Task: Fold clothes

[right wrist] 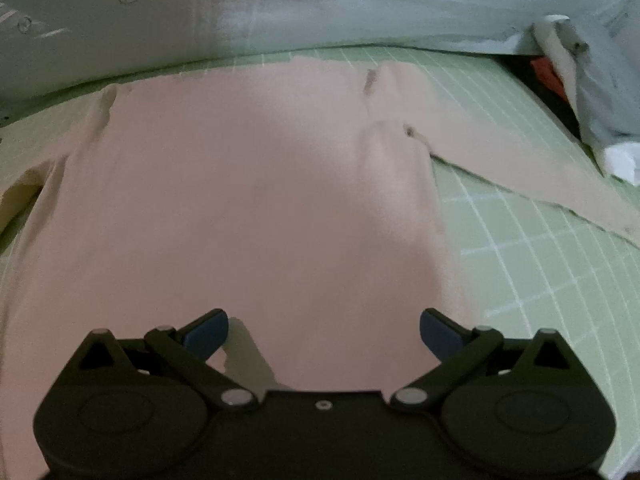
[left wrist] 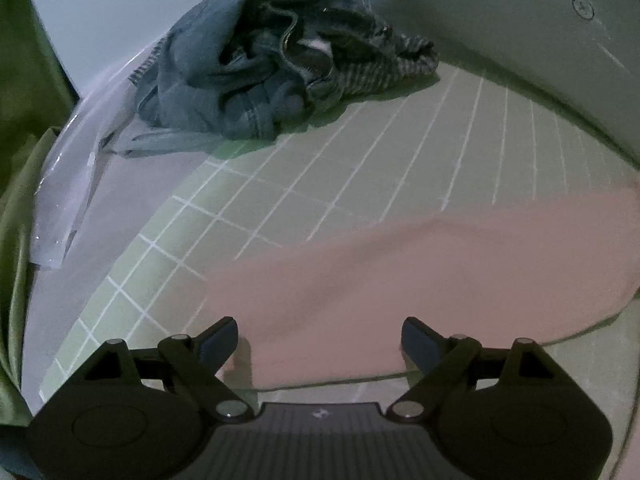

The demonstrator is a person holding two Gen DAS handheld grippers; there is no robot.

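A soft, matte pink garment (right wrist: 248, 184) is being shown spread nearly flat on a green mat (right wrist: 520, 216) ruled with thin white grid lines. Its cloth is being seen as smooth across the middle, with one raised lengthwise crease on the right side and a few small puckers near the far edge. One sleeve (right wrist: 532, 176) is being seen stretched out to the right over the grid, tapering toward the edge of the view. In the left wrist view, a rounded edge of the same pink garment (left wrist: 420, 264) is being shown lying on the mat (left wrist: 360, 152).

Two hand-held grippers are being shown, one per view, each of black plastic with blue pads. The left hand-held gripper (left wrist: 320, 344) is being held released, its fingers spread wide just over the near edge of the pink cloth, nothing between them. The right hand-held gripper (right wrist: 324, 332) is likewise being held released, fingers apart above the garment's near part.

One crumpled heap of clothes (left wrist: 260, 68) is being seen at the far side of the mat: thick blue denim bunched together with a striped knit piece. A wrinkled clear plastic sheet (left wrist: 76, 176) is being seen at the left. Pale printed bedding (right wrist: 320, 12) is being shown beyond the garment.
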